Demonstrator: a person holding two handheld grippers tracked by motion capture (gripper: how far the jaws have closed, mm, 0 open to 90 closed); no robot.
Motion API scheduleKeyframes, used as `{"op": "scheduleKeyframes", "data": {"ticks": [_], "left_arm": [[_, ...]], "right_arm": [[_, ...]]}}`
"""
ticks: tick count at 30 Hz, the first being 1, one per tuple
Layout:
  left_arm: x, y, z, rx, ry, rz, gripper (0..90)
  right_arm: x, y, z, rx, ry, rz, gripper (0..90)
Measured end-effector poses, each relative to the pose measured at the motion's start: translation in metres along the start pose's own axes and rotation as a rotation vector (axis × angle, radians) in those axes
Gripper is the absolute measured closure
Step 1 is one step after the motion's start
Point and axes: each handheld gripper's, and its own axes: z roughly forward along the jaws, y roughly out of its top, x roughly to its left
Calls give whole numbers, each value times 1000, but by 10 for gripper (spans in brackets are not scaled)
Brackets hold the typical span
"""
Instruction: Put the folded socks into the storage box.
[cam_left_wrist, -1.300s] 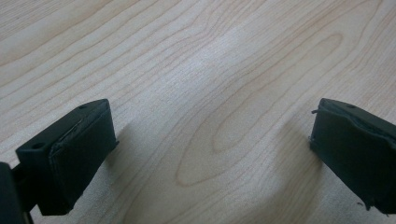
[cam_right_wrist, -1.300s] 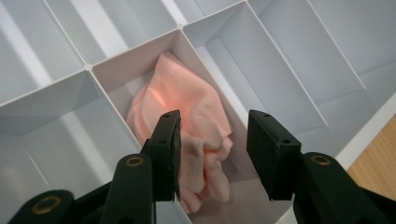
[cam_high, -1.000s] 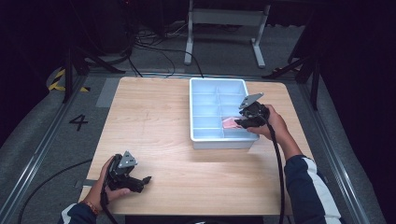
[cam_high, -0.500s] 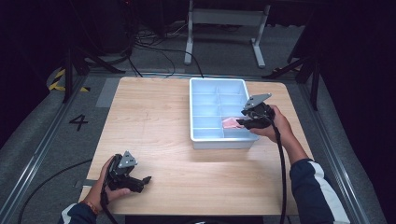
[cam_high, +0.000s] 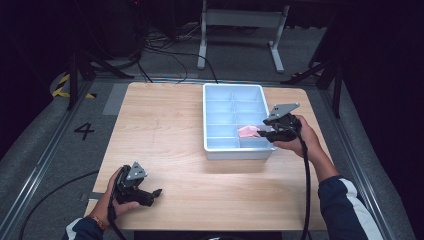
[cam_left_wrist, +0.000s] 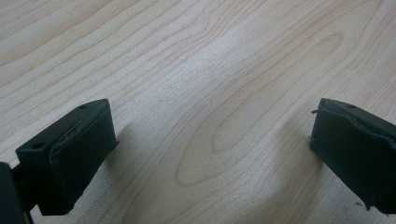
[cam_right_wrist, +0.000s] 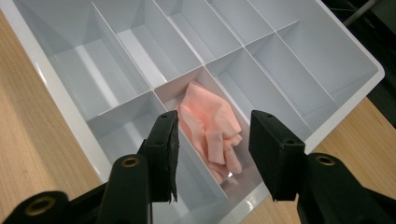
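Right gripper (cam_high: 263, 132): above tray's near right edge, jaws apart and just been opening, nothing clamped.
Pink cloth (cam_right_wrist: 210, 125): crumpled in tray (cam_high: 214, 148), near right compartment, below the jaws.
Left gripper (cam_high: 152, 195): near left on table (cam_high: 165, 125), jaws wide apart, empty.

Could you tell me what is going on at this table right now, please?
A person works at a light wooden table with a hand-held gripper in each hand. The right hand-held gripper hangs over a white plastic divided tray, above a crumpled pink cloth lying in one compartment. Its jaws have just been opening; the cloth lies below them, not pinched. The left hand-held gripper rests near the table's near left corner, jaws wide open over bare wood.
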Motion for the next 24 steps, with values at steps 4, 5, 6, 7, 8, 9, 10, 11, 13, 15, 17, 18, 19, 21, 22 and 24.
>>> {"op": "scheduleKeyframes", "data": {"ticks": [4, 5, 6, 7, 8, 9, 10, 11, 13, 15, 17, 18, 19, 21, 22, 24], "left_arm": [[0, 0, 0, 0, 0, 0, 4], [0, 0, 0, 0, 0, -1, 4], [0, 0, 0, 0, 1, 0, 4], [0, 0, 0, 0, 0, 0, 4], [0, 0, 0, 0, 1, -1, 4], [0, 0, 0, 0, 0, -1, 4], [0, 0, 0, -2, -1, -2, 4], [0, 0, 0, 0, 1, -1, 4], [0, 0, 0, 1, 1, -1, 4], [0, 0, 0, 1, 1, -2, 4], [0, 0, 0, -2, 0, -3, 4], [0, 0, 0, -1, 0, -2, 4], [0, 0, 0, -2, 0, -3, 4], [0, 0, 0, -2, 0, -2, 4], [0, 0, 0, -1, 0, -2, 4], [0, 0, 0, -2, 0, -2, 4]], "right_arm": [[2, -1, -4, -7, -1, 0, 512], [3, -1, -5, -5, -6, -4, 504], [4, -2, -6, -2, -8, -6, 500], [5, -2, -8, -5, -11, -7, 495], [6, -2, -10, -8, -11, -6, 489], [7, -3, -12, -13, -12, -3, 483], [8, -4, -15, -16, -9, 1, 480], [8, -5, -17, -23, -9, -5, 478], [10, -6, -20, -26, -13, -5, 471], [12, -9, -23, -27, -13, -8, 463], [14, -12, -26, -34, -13, -1, 457], [14, -14, -28, -38, -9, 3, 455], [14, -16, -29, -43, -10, 0, 453], [15, -20, -32, -47, -15, 14, 447], [16, -22, -33, -50, -17, 12, 445], [16, -27, -36, -58, -20, 16, 442]]}}
